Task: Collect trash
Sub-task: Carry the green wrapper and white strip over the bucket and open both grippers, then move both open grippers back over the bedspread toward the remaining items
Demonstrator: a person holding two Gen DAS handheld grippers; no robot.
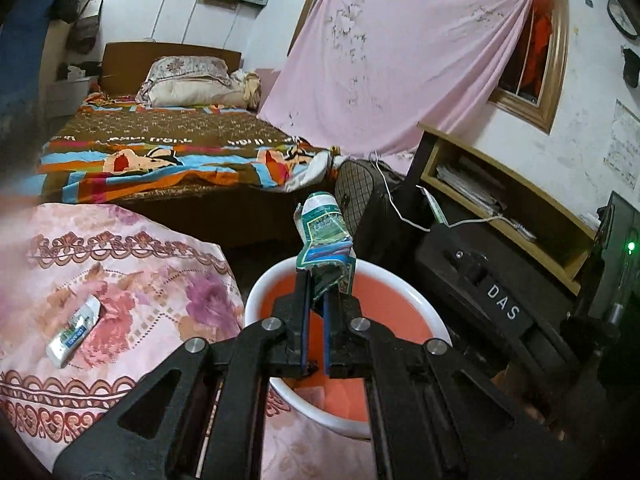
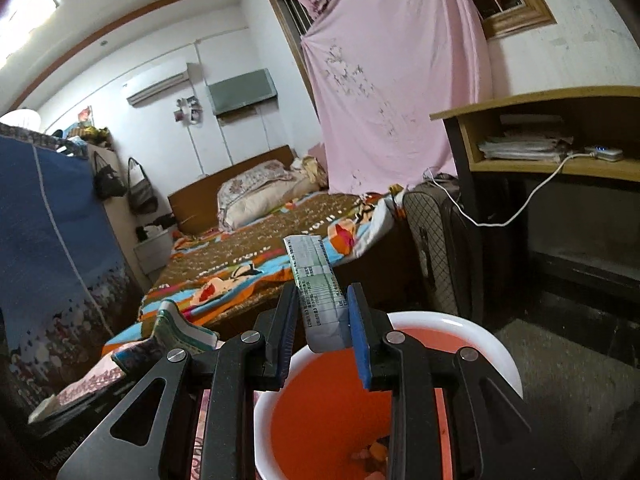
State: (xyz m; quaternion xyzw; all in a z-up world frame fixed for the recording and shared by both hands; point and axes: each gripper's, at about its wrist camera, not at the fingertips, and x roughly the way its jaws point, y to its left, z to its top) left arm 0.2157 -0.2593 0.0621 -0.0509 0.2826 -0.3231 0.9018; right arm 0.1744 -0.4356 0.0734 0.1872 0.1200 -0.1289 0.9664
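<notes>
Risk: left gripper [image 1: 319, 296] clamps a crumpled wrapper [image 1: 325, 236], right gripper [image 2: 323, 316] narrowly grips a carton [image 2: 318, 292]; releasing beyond the bucket [image 1: 256, 292] rim drops both outside.

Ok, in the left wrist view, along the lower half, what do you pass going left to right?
Small packet lying on the pink floral cloth → white bucket with the left claw over it, shut on a crumpled wrapper → black case marked DAS → green indicator light.
</notes>
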